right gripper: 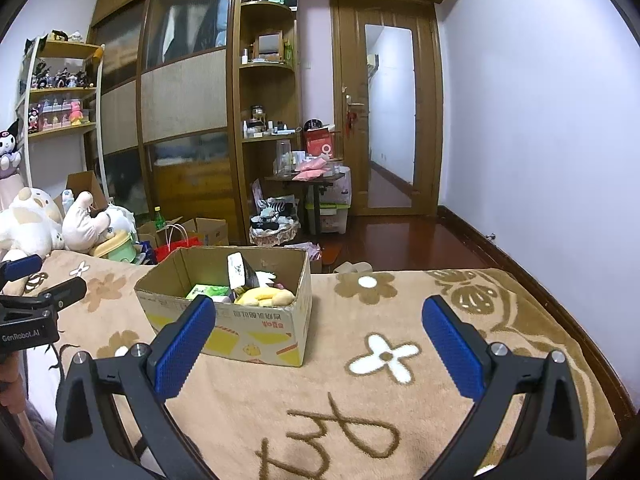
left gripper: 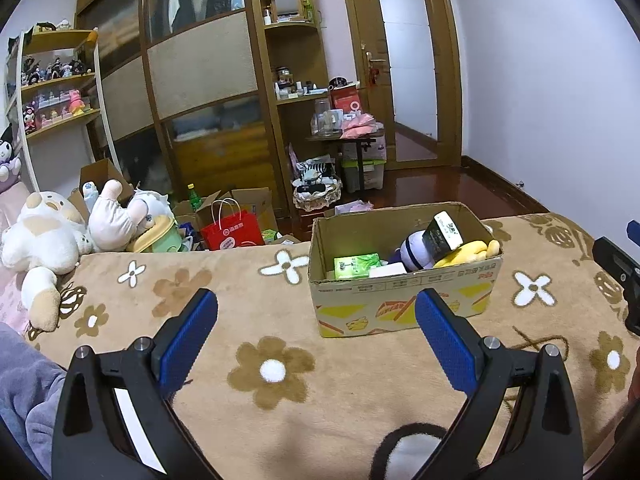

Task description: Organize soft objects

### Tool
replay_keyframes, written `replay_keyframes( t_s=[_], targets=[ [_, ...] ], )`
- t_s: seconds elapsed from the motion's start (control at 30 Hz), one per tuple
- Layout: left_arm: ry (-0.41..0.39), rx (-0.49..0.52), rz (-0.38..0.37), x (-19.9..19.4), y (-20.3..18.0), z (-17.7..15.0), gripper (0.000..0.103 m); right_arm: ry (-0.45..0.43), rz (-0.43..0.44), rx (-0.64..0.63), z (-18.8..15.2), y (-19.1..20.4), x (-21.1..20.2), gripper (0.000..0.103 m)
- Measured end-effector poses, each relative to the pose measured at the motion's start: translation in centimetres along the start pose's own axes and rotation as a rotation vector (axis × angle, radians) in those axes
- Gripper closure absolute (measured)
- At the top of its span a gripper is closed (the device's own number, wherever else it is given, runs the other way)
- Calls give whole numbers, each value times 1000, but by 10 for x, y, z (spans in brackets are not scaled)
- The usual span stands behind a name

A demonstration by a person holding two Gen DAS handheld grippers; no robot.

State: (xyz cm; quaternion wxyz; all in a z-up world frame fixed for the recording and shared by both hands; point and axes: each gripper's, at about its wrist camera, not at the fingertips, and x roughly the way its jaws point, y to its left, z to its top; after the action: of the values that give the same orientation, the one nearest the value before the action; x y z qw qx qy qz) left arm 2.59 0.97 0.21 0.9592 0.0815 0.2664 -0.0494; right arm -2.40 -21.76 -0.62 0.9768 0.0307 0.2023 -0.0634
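Note:
A cardboard box (left gripper: 404, 304) stands on the tan flowered blanket (left gripper: 224, 320); it also shows in the right wrist view (right gripper: 256, 332). Inside lie a yellow plush (left gripper: 472, 254), a purple-and-white plush (left gripper: 412, 254), a green tissue pack (left gripper: 356, 266) and a dark packet (left gripper: 444, 232). My left gripper (left gripper: 316, 316) is open and empty, just in front of the box. My right gripper (right gripper: 316, 320) is open and empty, to the right of the box. White plush toys (left gripper: 44, 236) lie at the blanket's far left.
The bed's far edge drops to a wooden floor (right gripper: 400, 244). Open cartons and a red paper bag (left gripper: 234, 232) sit beyond the bed. A wardrobe (left gripper: 192, 80), shelves and a small table (left gripper: 352, 140) stand behind. A door (right gripper: 390, 112) is at the back right.

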Motion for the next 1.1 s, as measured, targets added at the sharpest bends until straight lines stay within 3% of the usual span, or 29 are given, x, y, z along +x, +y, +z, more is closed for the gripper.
replay_keyframes(
  t_s=[1.1],
  targets=[
    [10,20,17,3,-1,-4,5,10,-15,13,-5,-5,2,0]
  ],
)
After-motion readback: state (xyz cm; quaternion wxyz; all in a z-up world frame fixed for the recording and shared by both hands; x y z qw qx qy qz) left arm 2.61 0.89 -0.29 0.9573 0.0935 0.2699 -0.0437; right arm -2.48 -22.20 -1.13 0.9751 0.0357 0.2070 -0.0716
